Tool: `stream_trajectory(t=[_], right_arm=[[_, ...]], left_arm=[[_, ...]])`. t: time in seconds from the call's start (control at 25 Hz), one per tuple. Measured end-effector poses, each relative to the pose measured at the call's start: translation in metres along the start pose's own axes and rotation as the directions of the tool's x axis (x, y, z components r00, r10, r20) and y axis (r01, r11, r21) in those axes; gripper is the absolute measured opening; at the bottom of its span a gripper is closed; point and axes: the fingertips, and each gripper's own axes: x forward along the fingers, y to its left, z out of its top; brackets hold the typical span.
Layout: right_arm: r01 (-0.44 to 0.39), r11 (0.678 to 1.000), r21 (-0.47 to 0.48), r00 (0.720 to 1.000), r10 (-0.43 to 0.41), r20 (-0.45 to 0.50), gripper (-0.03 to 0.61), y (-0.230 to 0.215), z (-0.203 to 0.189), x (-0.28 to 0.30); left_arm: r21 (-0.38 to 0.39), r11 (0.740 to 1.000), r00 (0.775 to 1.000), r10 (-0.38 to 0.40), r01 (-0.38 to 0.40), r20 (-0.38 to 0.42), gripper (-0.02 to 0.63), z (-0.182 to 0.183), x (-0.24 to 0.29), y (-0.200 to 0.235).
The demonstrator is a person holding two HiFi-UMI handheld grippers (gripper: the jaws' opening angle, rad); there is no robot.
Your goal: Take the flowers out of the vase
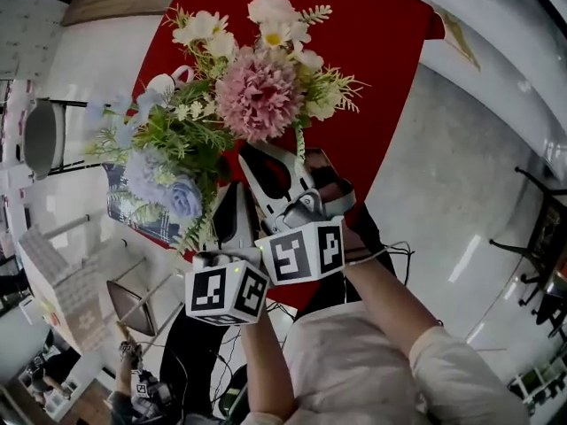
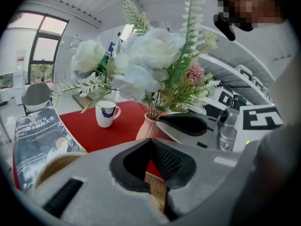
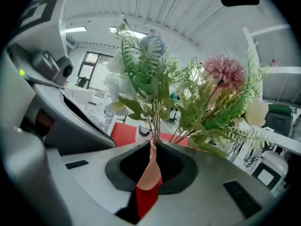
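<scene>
A: So, starting at the left, what is on the red cloth-covered desk?

B: A blue-covered magazine lies at the far left edge. Next comes a white ceramic mug with a blue mark, well apart from the work.

A: And the left tool?

B: Its jaws are pressed together and hold nothing; only red cloth shows through the slit. The pale pink ceramic vase stands upright straight ahead of it, near but apart.

A: Where are the flowers?

B: The bunch of artificial white, blue and pink flowers with green fern sits in that vase. The stems rise straight up out of the neck.

A: And the right tool?

B: It is the nearer one. Its jaws are closed together too, with the tips right at the neck where the stems come out. The pink body shows through the slit, but I cannot tell whether they touch it.

A: So which way does the pull go?

B: Probably upward along the stems, and the jaws would have to part first.
</scene>
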Motion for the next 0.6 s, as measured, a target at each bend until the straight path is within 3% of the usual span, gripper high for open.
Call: stream_trajectory(t=[0.16, 0.36, 0.6], right_arm=[[-0.001, 0.999, 0.039, 1.0, 0.001, 0.009, 0.009, -0.003, -0.003, 0.002], [-0.006, 1.0, 0.009, 1.0, 0.006, 0.026, 0.011, -0.001, 0.009, -0.011], [-0.003, 1.0, 0.014, 1.0, 0.003, 0.025, 0.023, -0.004, 0.025, -0.013]], left_arm=[[0.009, 1.0, 1.0, -0.008, 0.008, -0.004, 0.009, 0.003, -0.001, 0.006], [-0.004, 1.0, 0.999, 0.027, -0.027, 0.027, 0.009, 0.011, -0.015, 0.02], [-0.042, 0.998, 0.999, 0.047, -0.046, 0.008, 0.009, 0.009, -0.02, 0.03]])
